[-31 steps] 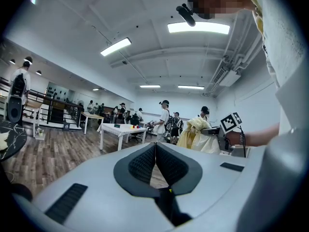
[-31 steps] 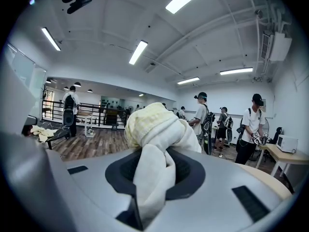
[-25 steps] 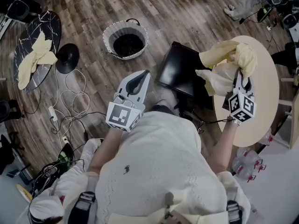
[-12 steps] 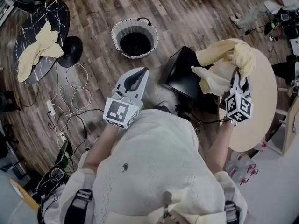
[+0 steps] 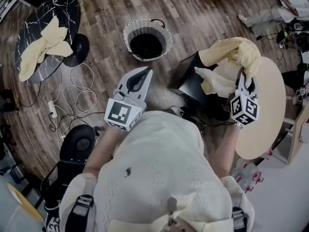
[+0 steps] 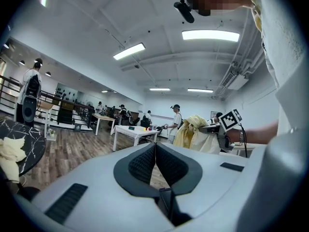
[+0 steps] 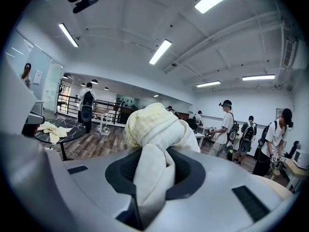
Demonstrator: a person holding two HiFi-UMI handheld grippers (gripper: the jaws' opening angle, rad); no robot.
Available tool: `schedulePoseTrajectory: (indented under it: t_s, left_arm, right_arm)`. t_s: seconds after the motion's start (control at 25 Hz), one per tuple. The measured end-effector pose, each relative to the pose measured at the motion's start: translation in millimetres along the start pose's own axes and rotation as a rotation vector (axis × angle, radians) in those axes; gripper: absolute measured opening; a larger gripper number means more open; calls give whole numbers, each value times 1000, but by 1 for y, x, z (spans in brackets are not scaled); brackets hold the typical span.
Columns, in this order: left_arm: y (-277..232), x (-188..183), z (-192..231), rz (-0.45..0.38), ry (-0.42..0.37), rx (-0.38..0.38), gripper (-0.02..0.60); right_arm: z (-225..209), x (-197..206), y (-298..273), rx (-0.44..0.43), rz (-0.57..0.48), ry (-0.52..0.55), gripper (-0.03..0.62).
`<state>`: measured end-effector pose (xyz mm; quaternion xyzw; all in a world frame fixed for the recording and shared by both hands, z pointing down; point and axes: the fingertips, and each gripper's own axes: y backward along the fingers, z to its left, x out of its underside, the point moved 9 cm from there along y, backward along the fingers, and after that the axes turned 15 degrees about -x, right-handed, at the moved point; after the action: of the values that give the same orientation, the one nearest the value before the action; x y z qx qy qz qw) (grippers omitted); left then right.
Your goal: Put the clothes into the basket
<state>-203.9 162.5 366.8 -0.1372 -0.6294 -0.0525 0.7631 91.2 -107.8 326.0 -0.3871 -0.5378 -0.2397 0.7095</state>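
A round woven basket (image 5: pixel 147 39) with a dark inside stands on the wooden floor ahead of me. My right gripper (image 5: pixel 246 79) is shut on a pale yellow garment (image 5: pixel 228 64) that bunches over its jaws and hangs to the left of the round beige table (image 5: pixel 268 115). In the right gripper view the yellow garment (image 7: pixel 154 144) fills the gap between the pads. My left gripper (image 5: pixel 140 79) is shut with nothing in it, its pads (image 6: pixel 155 163) pressed together, pointing toward the basket. A second yellow garment (image 5: pixel 44 46) lies on the dark marble table (image 5: pixel 67 8) at far left.
A black box (image 5: pixel 195 83) sits on the floor between the basket and the beige table. Cables and a power strip (image 5: pixel 67 105) trail over the floor at left, next to a round black base (image 5: pixel 79 50). A black stool (image 5: pixel 79 144) is at lower left. People and tables stand far off.
Both grippers have travelled across the room with me; the basket and marble table have shifted rightward in the head view. The right gripper keeps its hold on the garment. A black stool has come into sight.
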Motion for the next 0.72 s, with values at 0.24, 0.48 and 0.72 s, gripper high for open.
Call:
schedulePoseTrajectory:
  t_s: [0.24, 0.48, 0.72]
  left_arm:
    - [19, -1, 36, -4, 4, -30, 21]
    - [36, 3, 70, -14, 8, -75, 21]
    - [57, 2, 86, -26, 20, -121, 21]
  right_arm:
    - [39, -12, -21, -41, -1, 22, 94]
    - [77, -22, -46, -98, -13, 49, 94]
    - [105, -35, -62, -165, -18, 88, 95]
